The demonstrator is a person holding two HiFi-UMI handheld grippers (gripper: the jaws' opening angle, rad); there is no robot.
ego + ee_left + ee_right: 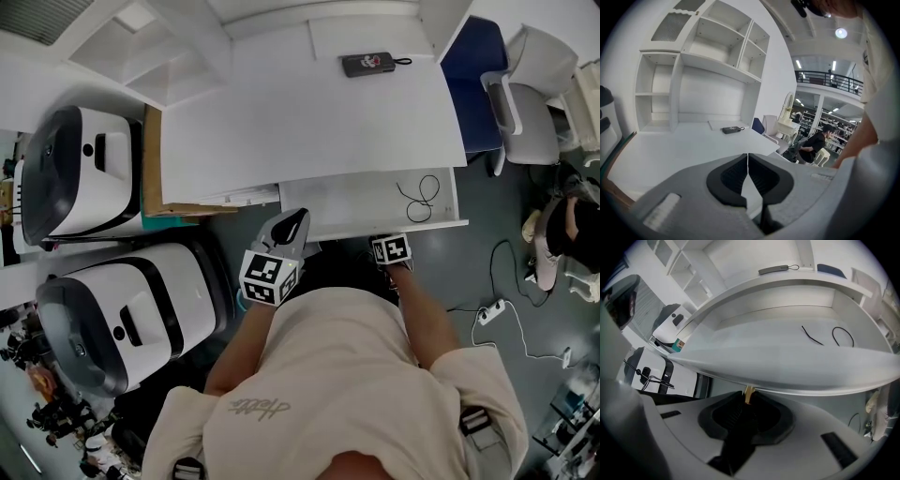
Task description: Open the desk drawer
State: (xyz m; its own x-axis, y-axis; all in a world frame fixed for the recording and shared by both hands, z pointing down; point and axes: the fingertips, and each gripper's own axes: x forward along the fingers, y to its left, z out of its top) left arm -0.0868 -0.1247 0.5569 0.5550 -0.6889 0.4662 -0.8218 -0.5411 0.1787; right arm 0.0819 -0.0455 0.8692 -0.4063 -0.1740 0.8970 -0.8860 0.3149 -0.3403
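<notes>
- While your right gripper (pixel 747 403) bites the small gold knob (pixel 748 393) on the front of the desk drawer (pixel 787 369), its two jaws are clenched on the knob's stem just under the drawer's front edge.
- Seen from your head, the desk drawer (pixel 356 199) stands partly out from under the white desk (pixel 300 122), and your right gripper (pixel 391 249) meets the drawer's front edge a little right of the middle.
- You have a thin black cable (pixel 421 195) lying looped on the drawer's floor, toward the drawer's right end.
- Your left gripper (pixel 292 223) hangs close to the drawer's left front corner. Whether it touches the drawer cannot be told.
- Your left gripper view shows that gripper (pixel 748 165) clenched on nothing, its dark pads meeting along a hairline seam.
- On the desk top, well beyond the drawer's back, lies a black device (pixel 371 63) with a short strap.
- Left of the drawer stand two white machines (pixel 112 309).
- Past the drawer's right end stands an office chair (pixel 525 103).
</notes>
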